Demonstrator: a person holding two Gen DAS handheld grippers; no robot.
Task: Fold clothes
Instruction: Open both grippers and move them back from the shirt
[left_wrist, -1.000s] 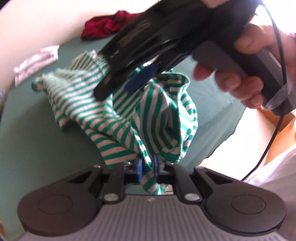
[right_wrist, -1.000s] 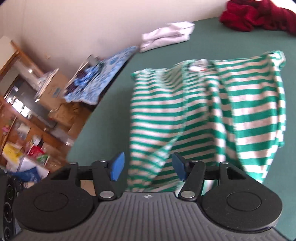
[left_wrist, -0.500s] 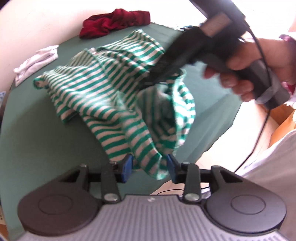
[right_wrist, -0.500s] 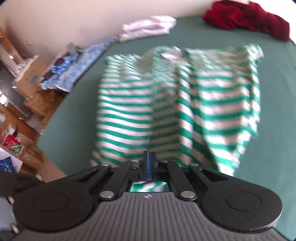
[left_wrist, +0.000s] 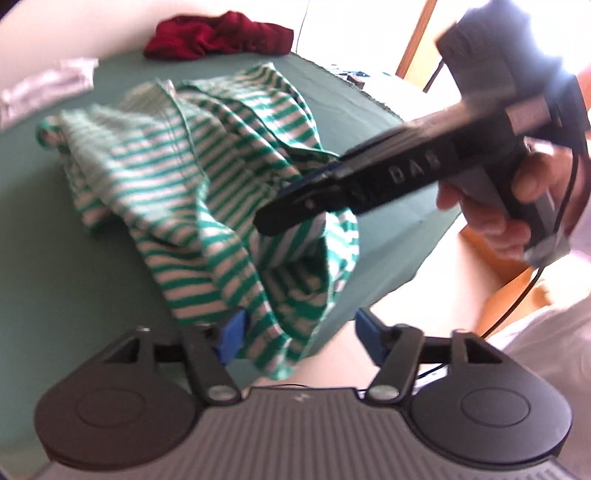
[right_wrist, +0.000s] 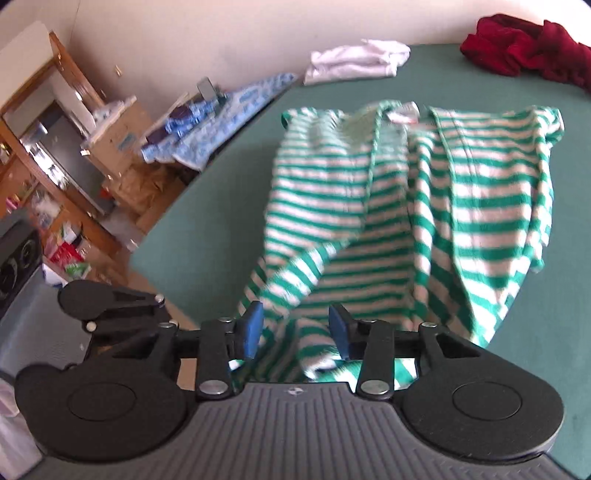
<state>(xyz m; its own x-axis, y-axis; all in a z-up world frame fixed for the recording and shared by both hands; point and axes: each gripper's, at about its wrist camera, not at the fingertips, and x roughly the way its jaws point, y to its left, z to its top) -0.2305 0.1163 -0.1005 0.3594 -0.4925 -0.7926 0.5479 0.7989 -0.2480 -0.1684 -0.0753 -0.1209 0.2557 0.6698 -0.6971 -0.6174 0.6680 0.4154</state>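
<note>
A green-and-white striped shirt (left_wrist: 192, 177) lies crumpled on the green table (left_wrist: 55, 277), its near end hanging over the front edge. My left gripper (left_wrist: 301, 332) has its jaws opening; the shirt's hem hangs loose between the blue pads and brushes only the left one. My right gripper (right_wrist: 295, 332) is also opening, with a fold of the striped shirt (right_wrist: 388, 221) lying slack between its pads. In the left wrist view the right gripper (left_wrist: 284, 203) reaches in from the right over the shirt, held by a person's hand (left_wrist: 491, 218).
A dark red garment (right_wrist: 524, 48) is heaped at the table's far side, with a folded white cloth (right_wrist: 358, 59) beside it. A blue patterned cloth (right_wrist: 221, 118), cardboard boxes (right_wrist: 114, 136) and wooden shelves stand beyond the table's left edge. The floor (left_wrist: 424, 295) shows past the near corner.
The left jaws, shut on the hem a second ago, have spread wide. The right jaws closed on the shirt half a second ago and have parted again. The shirt has shifted slightly.
</note>
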